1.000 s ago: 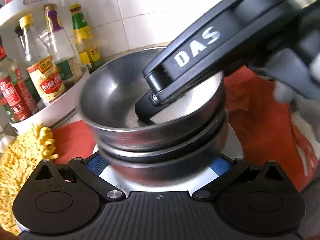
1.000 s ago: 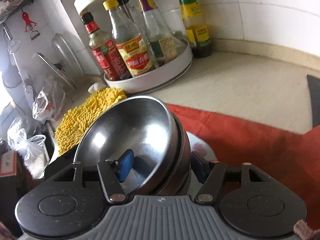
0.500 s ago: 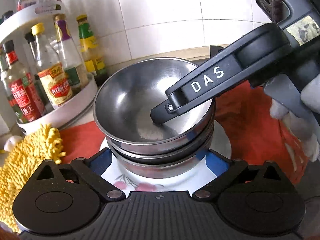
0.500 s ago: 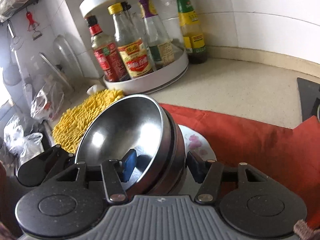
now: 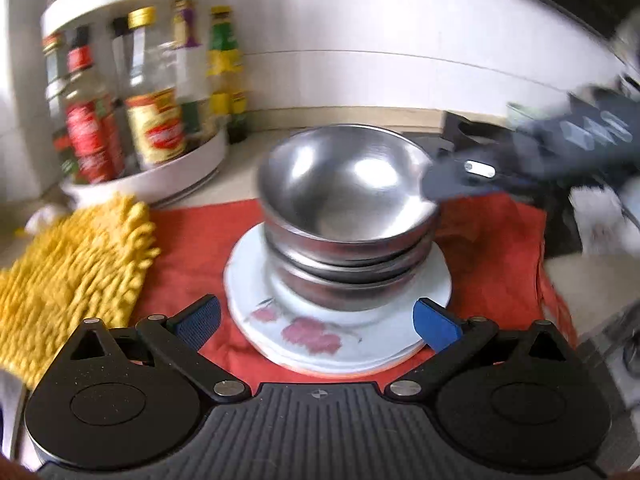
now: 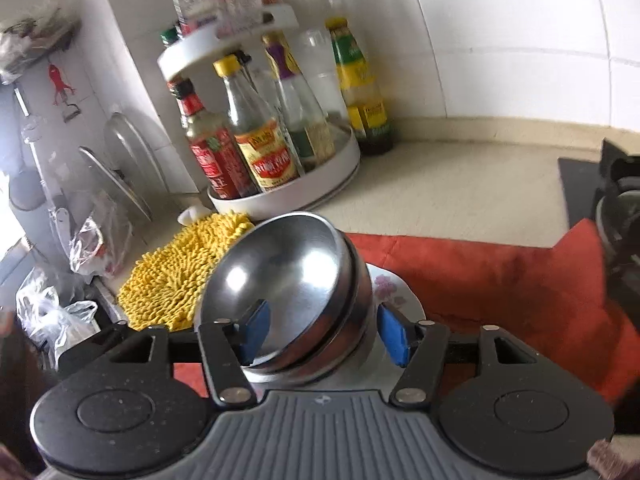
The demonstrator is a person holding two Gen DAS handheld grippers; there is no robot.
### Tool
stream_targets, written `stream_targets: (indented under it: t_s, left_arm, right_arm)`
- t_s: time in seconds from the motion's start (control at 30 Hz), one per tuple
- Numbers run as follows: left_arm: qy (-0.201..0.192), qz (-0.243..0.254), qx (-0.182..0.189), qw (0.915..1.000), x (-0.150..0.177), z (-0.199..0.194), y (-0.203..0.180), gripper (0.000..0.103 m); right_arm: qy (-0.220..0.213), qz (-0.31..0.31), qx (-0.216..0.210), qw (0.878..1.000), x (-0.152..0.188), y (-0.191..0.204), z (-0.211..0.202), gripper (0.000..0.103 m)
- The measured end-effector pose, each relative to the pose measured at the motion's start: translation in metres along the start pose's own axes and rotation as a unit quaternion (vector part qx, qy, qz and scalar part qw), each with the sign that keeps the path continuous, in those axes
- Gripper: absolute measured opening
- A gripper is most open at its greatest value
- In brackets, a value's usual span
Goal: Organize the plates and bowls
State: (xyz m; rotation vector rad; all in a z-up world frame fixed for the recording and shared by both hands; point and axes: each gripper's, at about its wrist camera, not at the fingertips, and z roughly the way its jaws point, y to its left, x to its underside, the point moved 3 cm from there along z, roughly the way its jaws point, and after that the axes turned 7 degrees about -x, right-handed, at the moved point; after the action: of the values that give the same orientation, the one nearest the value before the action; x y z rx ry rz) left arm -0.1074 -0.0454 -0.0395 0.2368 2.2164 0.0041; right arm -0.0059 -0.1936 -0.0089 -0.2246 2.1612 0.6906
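A stack of steel bowls [image 5: 344,216] stands on a stack of white flowered plates [image 5: 336,328], on a red cloth [image 5: 192,248]. My left gripper [image 5: 316,322] is open and empty, just in front of the plates. My right gripper [image 6: 324,332] is open, its jaws either side of the near rim of the bowl stack [image 6: 288,288], with one blue pad [image 6: 254,330] inside the top bowl and the other pad [image 6: 394,334] outside. It also shows blurred in the left wrist view [image 5: 532,164], at the bowls' right rim.
A white two-tier turntable [image 6: 304,188] with sauce bottles stands behind left. A yellow chenille mitt [image 5: 68,272] lies left of the plates. Pot lids and plastic bags [image 6: 92,240] are at far left. A black stove [image 6: 608,200] is to the right.
My left gripper pulled back from the stack, so the plates now show whole. My right gripper drew back from inside the top bowl toward its rim and rose.
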Motion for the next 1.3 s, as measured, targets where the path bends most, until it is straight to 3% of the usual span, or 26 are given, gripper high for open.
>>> stream_targets:
  t_s: [0.17, 0.5, 0.83, 1.13, 1.3]
  left_arm:
    - [0.000, -0.071, -0.003, 0.9974, -0.003, -0.024, 0.018, 0.103]
    - [0.018, -0.136, -0.054, 0.9891, 0.001, -0.047, 0.016, 0.103]
    - [0.037, -0.158, -0.079, 0.9836, 0.011, -0.059, -0.011, 0.103]
    - [0.053, -0.149, -0.118, 0.9804, 0.016, -0.066, -0.029, 0.102]
    - [0.066, -0.152, -0.122, 0.9786, 0.020, -0.068, -0.032, 0.101]
  right_arm:
    - [-0.007, 0.010, 0.028, 1.000, 0.018, 0.016, -0.033, 0.072]
    - [0.020, 0.012, 0.075, 0.997, 0.035, 0.024, -0.042, 0.076]
    - [0.033, 0.021, 0.072, 0.997, 0.052, 0.016, -0.056, 0.076]
    - [0.044, 0.036, 0.067, 0.996, 0.062, 0.008, -0.063, 0.078]
    - [0.056, 0.044, 0.071, 0.995, 0.069, 0.006, -0.064, 0.078]
